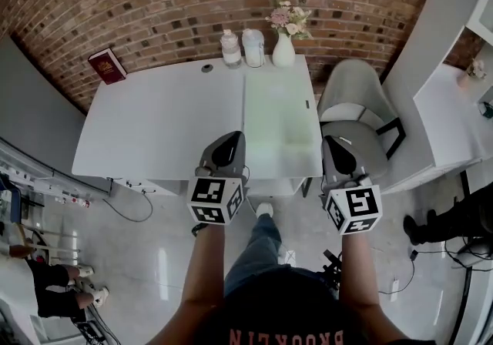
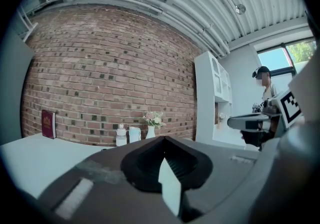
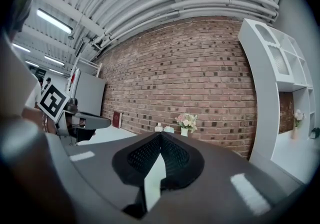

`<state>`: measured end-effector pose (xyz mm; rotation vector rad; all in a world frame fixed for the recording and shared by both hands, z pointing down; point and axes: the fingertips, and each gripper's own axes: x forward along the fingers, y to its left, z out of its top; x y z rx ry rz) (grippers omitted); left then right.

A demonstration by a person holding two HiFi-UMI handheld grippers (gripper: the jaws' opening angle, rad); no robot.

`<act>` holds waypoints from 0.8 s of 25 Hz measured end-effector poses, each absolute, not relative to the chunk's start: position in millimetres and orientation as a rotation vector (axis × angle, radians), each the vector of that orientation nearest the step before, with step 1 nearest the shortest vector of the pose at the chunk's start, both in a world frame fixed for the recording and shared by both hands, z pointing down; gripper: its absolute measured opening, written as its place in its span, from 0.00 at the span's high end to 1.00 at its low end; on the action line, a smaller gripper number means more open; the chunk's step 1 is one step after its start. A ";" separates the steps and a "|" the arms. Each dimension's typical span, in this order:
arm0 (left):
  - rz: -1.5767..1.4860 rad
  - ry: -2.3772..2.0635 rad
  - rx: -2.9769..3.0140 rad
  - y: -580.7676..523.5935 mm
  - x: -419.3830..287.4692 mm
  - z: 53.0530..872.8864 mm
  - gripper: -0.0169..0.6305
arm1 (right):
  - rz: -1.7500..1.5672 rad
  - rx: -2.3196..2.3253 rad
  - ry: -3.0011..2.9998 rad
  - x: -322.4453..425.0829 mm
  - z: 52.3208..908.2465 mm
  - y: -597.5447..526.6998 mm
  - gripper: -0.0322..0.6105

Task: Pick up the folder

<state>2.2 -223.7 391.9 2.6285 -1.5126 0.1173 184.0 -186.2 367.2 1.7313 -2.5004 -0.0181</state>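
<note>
The folder [image 1: 281, 114], a pale, translucent greenish sheet, lies flat on the right half of the white desk [image 1: 162, 124]. My left gripper [image 1: 229, 143] is shut and empty, over the desk's front edge just left of the folder's near corner. My right gripper [image 1: 337, 146] is also shut and empty, off the desk's right side above the grey chair [image 1: 356, 124]. In the left gripper view the closed jaws [image 2: 164, 140] point level at the brick wall. The right gripper view shows its jaws [image 3: 160, 137] closed the same way. Both gripper bodies hide the folder in those views.
At the desk's back edge stand a red book [image 1: 106, 66], two white bottles [image 1: 230, 49] and a vase of flowers [image 1: 284, 43]. A white side counter [image 1: 451, 116] and shelving stand to the right. Other people stand at the left and right edges; cables lie on the floor.
</note>
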 end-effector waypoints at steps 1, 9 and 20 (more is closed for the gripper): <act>0.116 -1.510 2.626 -233.3 2.3 392.5 0.98 | -0.009 1.736 -2.497 186.0 368.8 -195.5 0.95; 0.108 -1.433 2.595 -307.1 -0.9 403.3 0.89 | 0.095 1.762 -2.479 191.5 379.7 -271.3 0.90; 0.198 -1.326 2.512 -402.5 -7.6 439.5 0.59 | 0.288 1.741 -2.384 192.6 413.2 -363.8 0.54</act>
